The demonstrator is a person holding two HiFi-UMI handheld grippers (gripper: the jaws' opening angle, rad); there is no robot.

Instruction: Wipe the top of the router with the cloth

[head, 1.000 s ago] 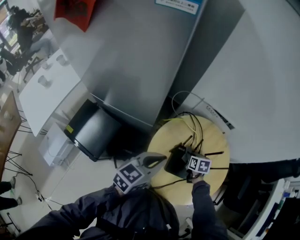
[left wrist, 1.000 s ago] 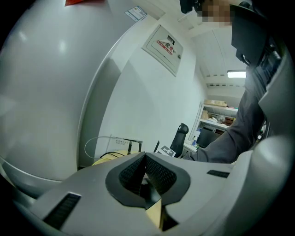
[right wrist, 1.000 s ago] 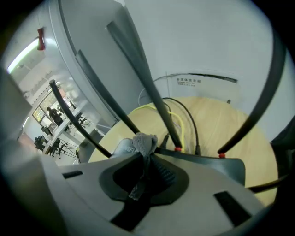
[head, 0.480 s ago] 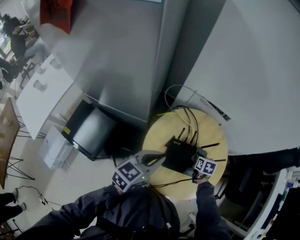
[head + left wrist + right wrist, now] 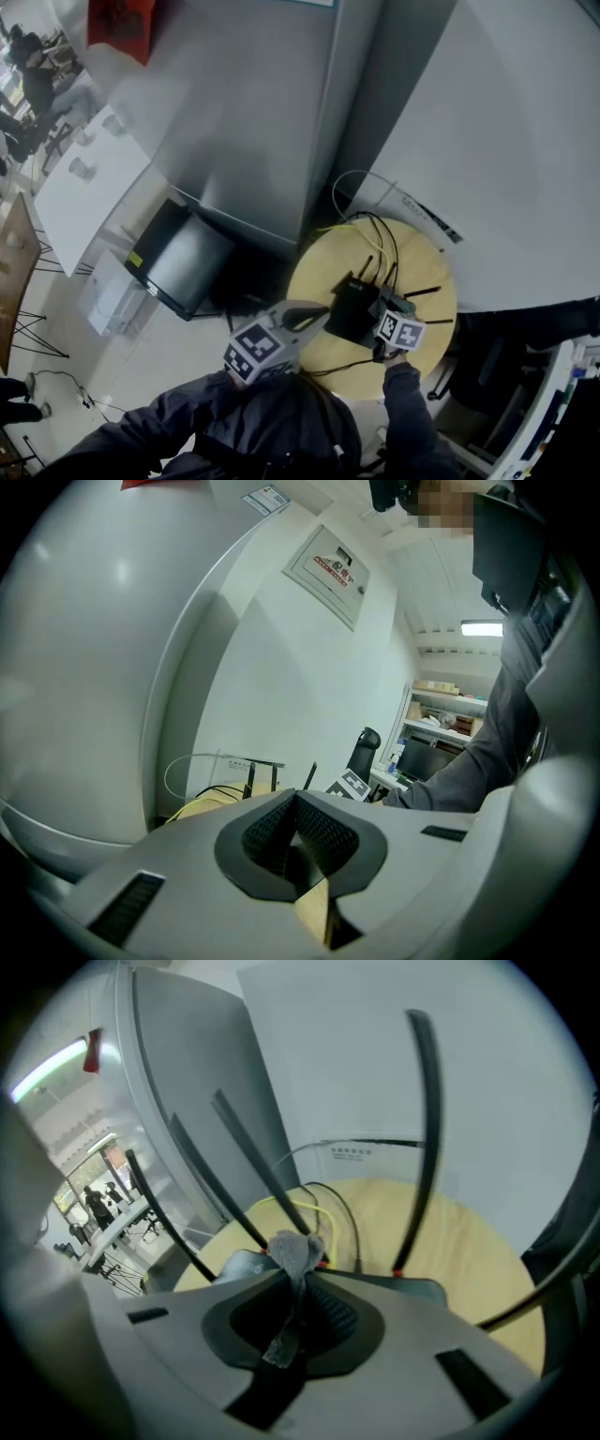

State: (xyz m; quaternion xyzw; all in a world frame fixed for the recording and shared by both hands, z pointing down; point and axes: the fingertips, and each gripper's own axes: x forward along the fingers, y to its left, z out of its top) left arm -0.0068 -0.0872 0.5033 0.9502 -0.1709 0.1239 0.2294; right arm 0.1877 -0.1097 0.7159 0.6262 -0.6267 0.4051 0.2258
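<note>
My left gripper (image 5: 319, 314) has its 2 jaws clenched on nothing, at the near left edge of the round wooden table (image 5: 314, 267), just beside the black router (image 5: 352, 307). At the router's right end, my right gripper (image 5: 300, 1283) grasps the grey cloth (image 5: 298, 1251) low over the router's top; I cannot tell whether it touches. Antennas (image 5: 424, 1129) rise beyond.

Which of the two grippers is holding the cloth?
The right gripper: its jaws pinch the grey cloth, by the router. The left gripper has its jaws together with nothing between them.
</note>
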